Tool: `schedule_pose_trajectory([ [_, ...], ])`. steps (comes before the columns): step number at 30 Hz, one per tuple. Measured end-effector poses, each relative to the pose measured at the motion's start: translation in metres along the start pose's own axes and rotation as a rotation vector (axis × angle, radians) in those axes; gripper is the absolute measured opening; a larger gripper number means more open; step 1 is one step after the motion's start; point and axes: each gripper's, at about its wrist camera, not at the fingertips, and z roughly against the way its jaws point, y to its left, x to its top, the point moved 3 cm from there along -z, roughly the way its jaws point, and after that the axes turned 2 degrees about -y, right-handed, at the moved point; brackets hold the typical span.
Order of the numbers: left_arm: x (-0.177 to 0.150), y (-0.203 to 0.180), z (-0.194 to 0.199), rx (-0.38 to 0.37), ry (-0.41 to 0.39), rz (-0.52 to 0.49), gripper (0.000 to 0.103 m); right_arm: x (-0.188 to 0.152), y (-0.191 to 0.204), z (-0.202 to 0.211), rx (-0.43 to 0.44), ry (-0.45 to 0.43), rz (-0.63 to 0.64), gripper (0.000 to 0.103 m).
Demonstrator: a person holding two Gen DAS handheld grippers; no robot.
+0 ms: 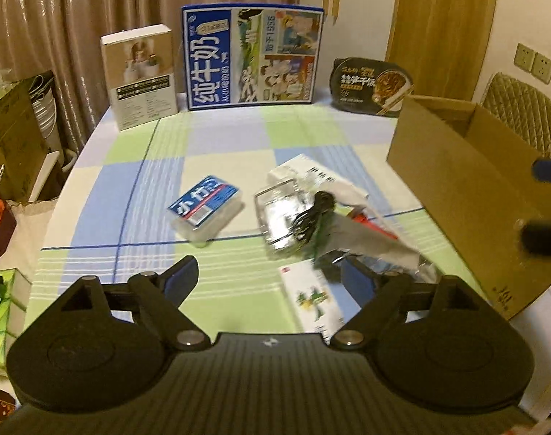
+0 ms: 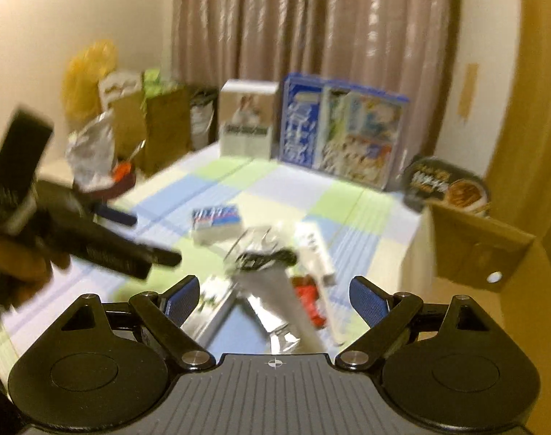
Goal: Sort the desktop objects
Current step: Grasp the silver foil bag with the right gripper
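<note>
On the checked tablecloth (image 1: 137, 188) lie a blue-and-white tissue pack (image 1: 206, 210), a clear plastic box (image 1: 279, 217) with a black cable (image 1: 317, 210) on it, a white box (image 1: 311, 175), a silver foil pouch (image 1: 369, 239) with a red item (image 1: 366, 222), and a white card with green print (image 1: 313, 299). My left gripper (image 1: 272, 279) is open and empty above the table's near edge. My right gripper (image 2: 275, 297) is open and empty above the same pile (image 2: 268, 253); its view is blurred. The left gripper also shows in the right wrist view (image 2: 145, 239).
An open cardboard box (image 1: 467, 181) stands at the right. A white carton (image 1: 141, 76), a blue milk box (image 1: 253, 58) and a black meal bowl (image 1: 369, 87) line the far edge. Bags and boxes (image 1: 18, 137) crowd the left of the table.
</note>
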Motion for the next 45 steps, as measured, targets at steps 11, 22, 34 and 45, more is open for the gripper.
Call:
schedule_pose_trajectory([
  [11,-0.015,0.012,-0.018,-0.007,0.079,-0.005,0.084,-0.053,0.001,-0.079,-0.016,0.182,0.138,0.087],
  [22,-0.022,-0.005,-0.039,-0.058,0.142,-0.044,0.083,-0.066,-0.019,-0.115,-0.048,0.313,0.089,0.067],
  [34,-0.032,-0.021,-0.055,-0.083,0.198,-0.07,0.083,-0.059,-0.035,-0.1,0.011,0.331,-0.177,0.047],
  [45,-0.039,-0.038,-0.08,-0.121,0.238,-0.096,0.073,-0.056,-0.041,-0.094,0.028,0.325,-0.218,0.045],
])
